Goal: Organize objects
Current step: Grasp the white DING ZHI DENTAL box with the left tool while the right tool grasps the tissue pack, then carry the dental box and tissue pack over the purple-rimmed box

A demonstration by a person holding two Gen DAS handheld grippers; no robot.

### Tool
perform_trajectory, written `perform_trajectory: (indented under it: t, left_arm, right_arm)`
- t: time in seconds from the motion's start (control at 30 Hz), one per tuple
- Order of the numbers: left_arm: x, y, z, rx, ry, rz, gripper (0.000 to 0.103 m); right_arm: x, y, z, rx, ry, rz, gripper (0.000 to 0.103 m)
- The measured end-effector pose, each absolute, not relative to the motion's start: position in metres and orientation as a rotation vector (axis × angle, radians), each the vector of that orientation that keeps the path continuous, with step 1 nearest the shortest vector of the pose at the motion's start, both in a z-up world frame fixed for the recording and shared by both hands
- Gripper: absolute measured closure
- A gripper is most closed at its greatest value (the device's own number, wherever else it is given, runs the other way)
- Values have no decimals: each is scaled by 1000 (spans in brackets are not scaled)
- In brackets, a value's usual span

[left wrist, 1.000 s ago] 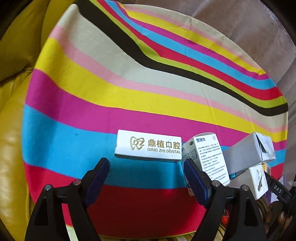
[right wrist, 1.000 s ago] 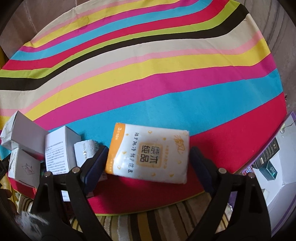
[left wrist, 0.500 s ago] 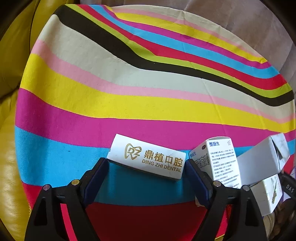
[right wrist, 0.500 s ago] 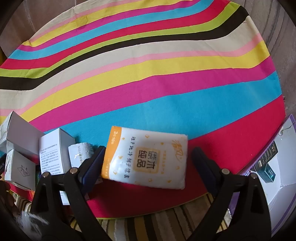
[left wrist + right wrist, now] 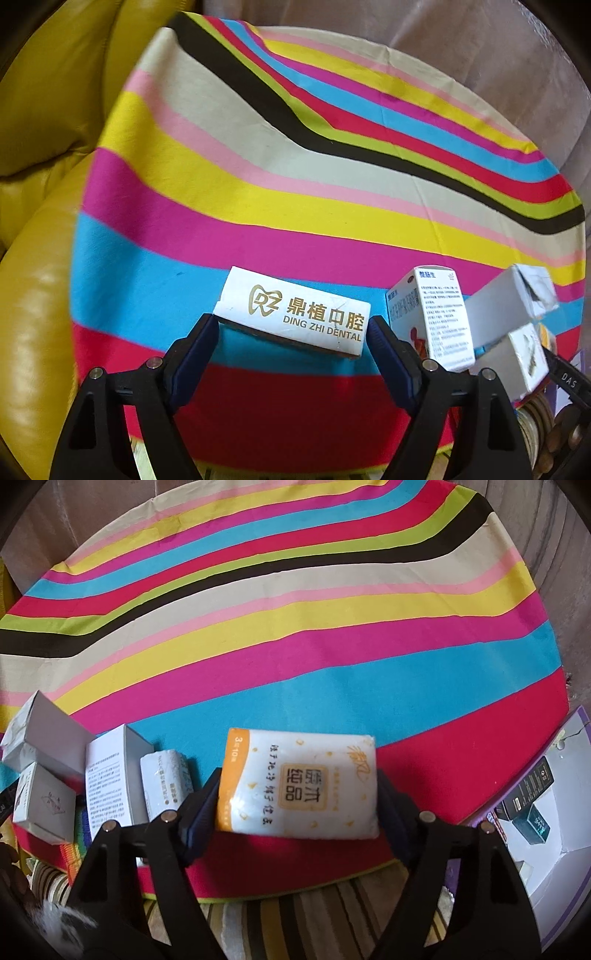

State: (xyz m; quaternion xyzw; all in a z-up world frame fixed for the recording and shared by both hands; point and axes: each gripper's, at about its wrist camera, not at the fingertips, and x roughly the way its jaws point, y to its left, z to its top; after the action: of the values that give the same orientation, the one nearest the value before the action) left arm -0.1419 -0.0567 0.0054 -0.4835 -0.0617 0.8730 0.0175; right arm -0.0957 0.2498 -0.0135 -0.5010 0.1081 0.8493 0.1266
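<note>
Nearest, the right claw [image 5: 297,794], jaws just closed in, clamps a white-and-orange tissue pack [image 5: 299,784]. The left claw [image 5: 291,332] clamps a white dental box [image 5: 295,308], tilted above the striped worktop cloth [image 5: 295,192]. Beyond lies a yellow leather sofa [image 5: 48,110].

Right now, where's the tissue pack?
Right wrist view, bottom centre: the tissue pack sits between the right gripper fingers over the striped cloth, right of a small wrapped roll.
</note>
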Motion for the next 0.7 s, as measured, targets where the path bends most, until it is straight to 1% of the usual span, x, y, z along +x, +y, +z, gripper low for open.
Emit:
perform_trajectory:
  t: [0.17, 0.37, 0.7]
  left_arm:
    - [-119, -56, 16, -1487, -265, 2711, 20]
    - [-89, -42, 28, -1461, -296, 2695, 20]
    - [-41, 14, 42, -1397, -209, 2599, 20]
  right_arm:
    - [-85, 252, -9, -1462, 335, 2493, 25]
    - [-67, 251, -2, -1465, 348, 2524, 25]
    - [-26, 258, 11, -1473, 402, 2565, 25]
